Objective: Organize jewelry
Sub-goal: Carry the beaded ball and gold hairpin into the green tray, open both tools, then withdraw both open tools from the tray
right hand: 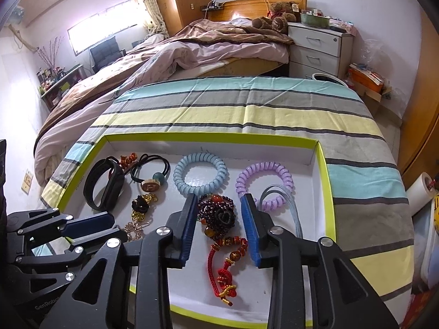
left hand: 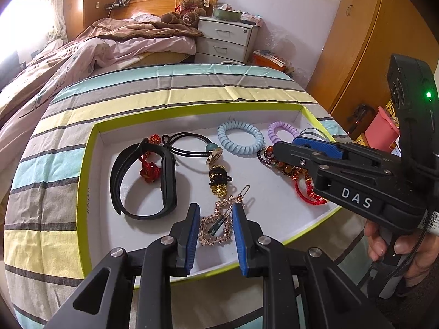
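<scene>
A shallow white tray with a lime rim (left hand: 82, 175) (right hand: 328, 192) lies on a striped cloth and holds the jewelry. My left gripper (left hand: 215, 208) is open, its fingers on either side of a rose-gold hair clip (left hand: 216, 226). My right gripper (right hand: 219, 200) is open, its fingers on either side of a dark bead bracelet with a red cord (right hand: 219, 219), which also shows in the left wrist view (left hand: 299, 175). A black wristband (left hand: 142, 181) (right hand: 100, 182), a blue coil tie (left hand: 240, 138) (right hand: 201, 175) and a purple coil tie (right hand: 264, 185) lie in the tray.
The striped cloth (left hand: 175, 87) (right hand: 247, 112) covers the table. A black hair tie with a teal bead (left hand: 192, 144), a red knot charm (left hand: 149, 168) and a black-gold scrunchie (left hand: 218, 181) also lie in the tray. A bed (right hand: 164, 54) and white drawers (right hand: 315, 46) stand behind.
</scene>
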### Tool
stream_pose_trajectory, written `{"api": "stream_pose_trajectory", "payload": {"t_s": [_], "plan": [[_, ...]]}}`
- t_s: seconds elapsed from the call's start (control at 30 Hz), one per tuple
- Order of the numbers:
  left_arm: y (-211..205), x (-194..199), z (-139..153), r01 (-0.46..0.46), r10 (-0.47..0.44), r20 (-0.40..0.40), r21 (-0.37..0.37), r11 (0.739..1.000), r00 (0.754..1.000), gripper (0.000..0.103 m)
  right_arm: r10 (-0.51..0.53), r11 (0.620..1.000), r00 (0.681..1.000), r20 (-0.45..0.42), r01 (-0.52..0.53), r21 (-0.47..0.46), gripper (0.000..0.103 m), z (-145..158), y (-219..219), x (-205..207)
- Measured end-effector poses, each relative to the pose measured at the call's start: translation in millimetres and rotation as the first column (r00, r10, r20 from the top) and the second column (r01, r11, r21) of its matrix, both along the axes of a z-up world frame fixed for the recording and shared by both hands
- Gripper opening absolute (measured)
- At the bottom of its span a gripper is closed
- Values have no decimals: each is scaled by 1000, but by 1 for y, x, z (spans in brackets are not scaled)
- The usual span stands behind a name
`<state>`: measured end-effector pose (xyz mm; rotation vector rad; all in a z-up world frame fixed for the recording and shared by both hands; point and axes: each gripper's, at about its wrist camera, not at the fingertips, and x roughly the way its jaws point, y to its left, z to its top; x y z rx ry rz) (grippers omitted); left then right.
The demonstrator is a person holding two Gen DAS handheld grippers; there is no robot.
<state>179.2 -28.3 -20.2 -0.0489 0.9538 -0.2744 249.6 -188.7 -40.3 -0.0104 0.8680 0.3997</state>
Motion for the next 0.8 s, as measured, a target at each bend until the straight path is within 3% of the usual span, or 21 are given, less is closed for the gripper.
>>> {"api": "stream_pose_trajectory", "payload": {"t_s": [0.13, 0.2, 0.57, 0.8], "plan": [[-2, 0, 2, 0, 0, 3, 4, 1000, 1000, 26, -1, 1000, 1000, 4, 1, 3, 39, 1, 0, -1], [-2, -1, 2, -4, 4, 4, 8, 1000, 1000, 32, -1, 1000, 1000, 9, 1, 19, 46, 2, -1, -2], [-2, -17, 16, -40, 40, 44, 5, 999, 998, 40, -37, 999, 997, 72, 35, 29, 46, 21, -7, -23], [-1, -41, 29, -98, 91, 102, 64, 993, 991, 41, -97, 995, 987, 127, 93, 31, 46, 35, -14, -56]]}}
